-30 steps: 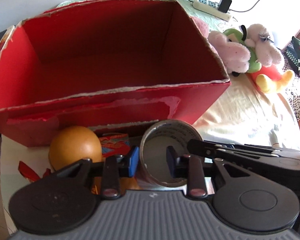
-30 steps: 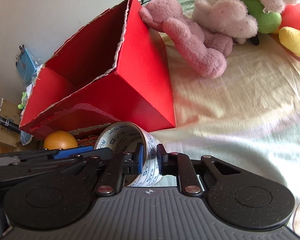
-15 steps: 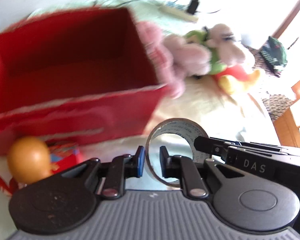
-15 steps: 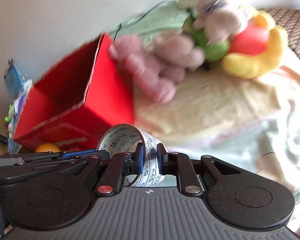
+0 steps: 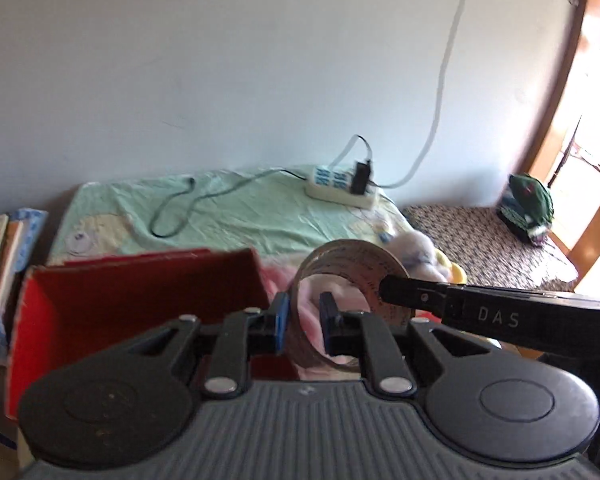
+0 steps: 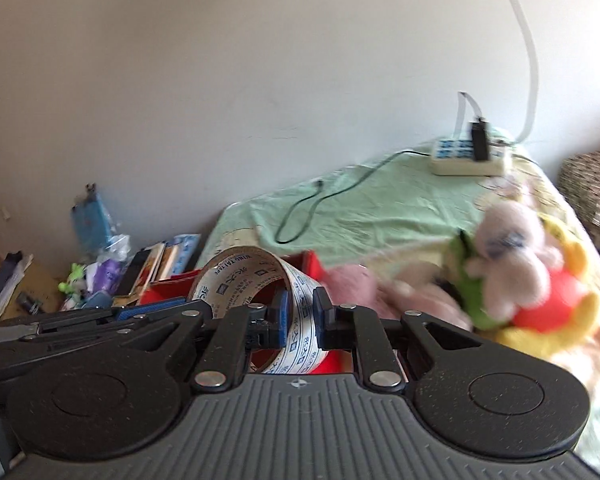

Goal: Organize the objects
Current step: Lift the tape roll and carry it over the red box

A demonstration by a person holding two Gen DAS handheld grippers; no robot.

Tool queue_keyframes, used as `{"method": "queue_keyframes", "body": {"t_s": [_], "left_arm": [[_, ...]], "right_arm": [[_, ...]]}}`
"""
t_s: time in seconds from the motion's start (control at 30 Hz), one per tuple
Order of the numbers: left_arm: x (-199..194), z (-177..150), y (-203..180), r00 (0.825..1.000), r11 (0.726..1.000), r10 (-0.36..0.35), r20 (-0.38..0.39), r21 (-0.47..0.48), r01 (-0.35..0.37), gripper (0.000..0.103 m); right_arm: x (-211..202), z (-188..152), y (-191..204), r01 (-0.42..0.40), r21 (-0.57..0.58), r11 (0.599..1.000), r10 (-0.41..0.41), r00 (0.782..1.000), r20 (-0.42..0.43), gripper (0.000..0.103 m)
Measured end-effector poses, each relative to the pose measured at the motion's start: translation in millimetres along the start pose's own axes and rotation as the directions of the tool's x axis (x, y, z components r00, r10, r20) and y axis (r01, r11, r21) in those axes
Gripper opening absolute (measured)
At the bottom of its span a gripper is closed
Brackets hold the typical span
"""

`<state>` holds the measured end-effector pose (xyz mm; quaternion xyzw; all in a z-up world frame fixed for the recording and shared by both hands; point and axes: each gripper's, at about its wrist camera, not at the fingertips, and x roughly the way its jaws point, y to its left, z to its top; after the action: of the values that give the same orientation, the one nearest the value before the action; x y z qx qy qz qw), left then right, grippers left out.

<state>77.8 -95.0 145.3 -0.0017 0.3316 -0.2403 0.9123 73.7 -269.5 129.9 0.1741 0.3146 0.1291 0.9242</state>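
Both my grippers pinch 1 tape roll [image 5: 350,280] at once: left gripper [image 5: 303,320] clamps its wall at 9 o'clock, right gripper [image 6: 300,312] clamps the opposite wall. It hangs lifted, the red box [image 5: 140,300] open below at 9 o'clock. If I pull the 2 tools apart or twist unevenly, I judge the thin hoop could buckle or slip from 1 grip and drop outside the box. Printed film looks slick, cardboard core stiff, box rim ragged, plush toys [image 6: 512,272] soft.
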Motion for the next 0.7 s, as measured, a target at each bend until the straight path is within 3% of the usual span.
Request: {"method": "queue_keyframes", "body": {"t_s": [0.13,0.33,0.5,0.7], "left_arm": [[17,13,42,0.999,0.998,0.041,-0.036,-0.047,-0.042,0.014],[74,1,109,0.983,0.99,0.021,-0.184,-0.137,-0.046,0.014],[123,-14,147,0.956,0.981,-0.023,-0.293,-0.192,-0.035,0.014],[159,-26,156,0.914,0.978,-0.054,-0.403,-0.205,-0.032,0.013]], "right_arm": [[49,9,28,-0.014,-0.078,0.997,0.006,0.995,-0.101,0.014],[133,6,49,0.026,-0.193,0.981,-0.085,0.949,-0.303,0.014],[180,-1,60,0.049,-0.313,0.948,-0.184,0.889,-0.419,0.013],[211,-10,74,0.078,-0.478,0.875,-0.317,0.838,-0.444,0.012]]}}
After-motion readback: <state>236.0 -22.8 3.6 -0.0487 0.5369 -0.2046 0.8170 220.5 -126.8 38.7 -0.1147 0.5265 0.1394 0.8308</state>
